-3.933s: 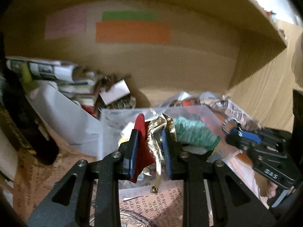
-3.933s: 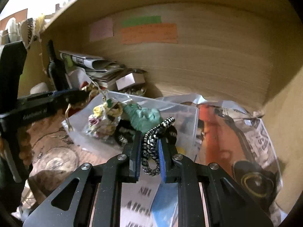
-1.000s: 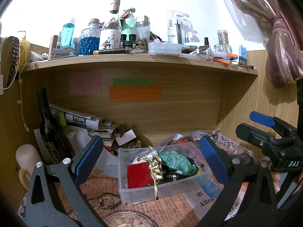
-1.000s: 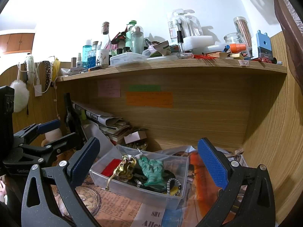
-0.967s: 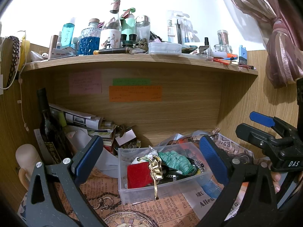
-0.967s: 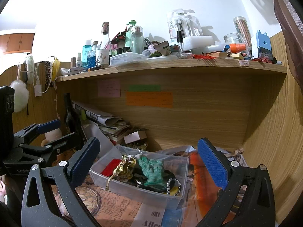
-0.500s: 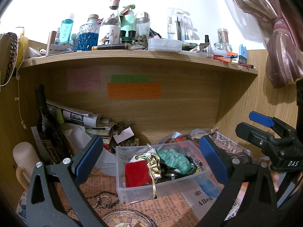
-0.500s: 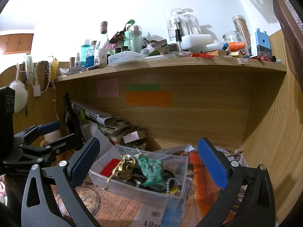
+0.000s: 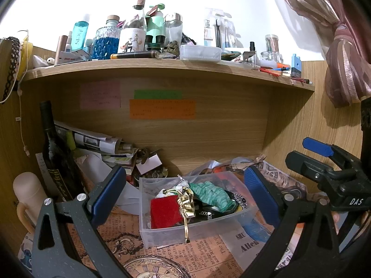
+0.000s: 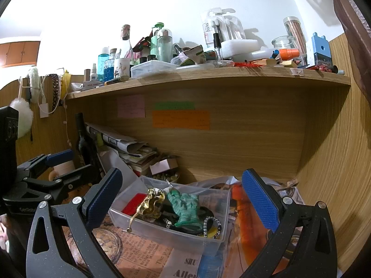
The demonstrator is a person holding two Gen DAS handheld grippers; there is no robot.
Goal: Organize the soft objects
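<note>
Desk alcove: bin (image 9: 197,229) between spread fingers (image 9: 109,193).

Black grippers (image 9: 185,197), seemingly textured blue pads (image 10: 259,200)

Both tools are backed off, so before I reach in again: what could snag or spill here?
The gold ribbon hangs over the front wall of the clear plastic bin; a passing tool could catch it and drag the bin. The tall dark glass bottle stands near the left tool, so a wide swing might topple it.
</note>
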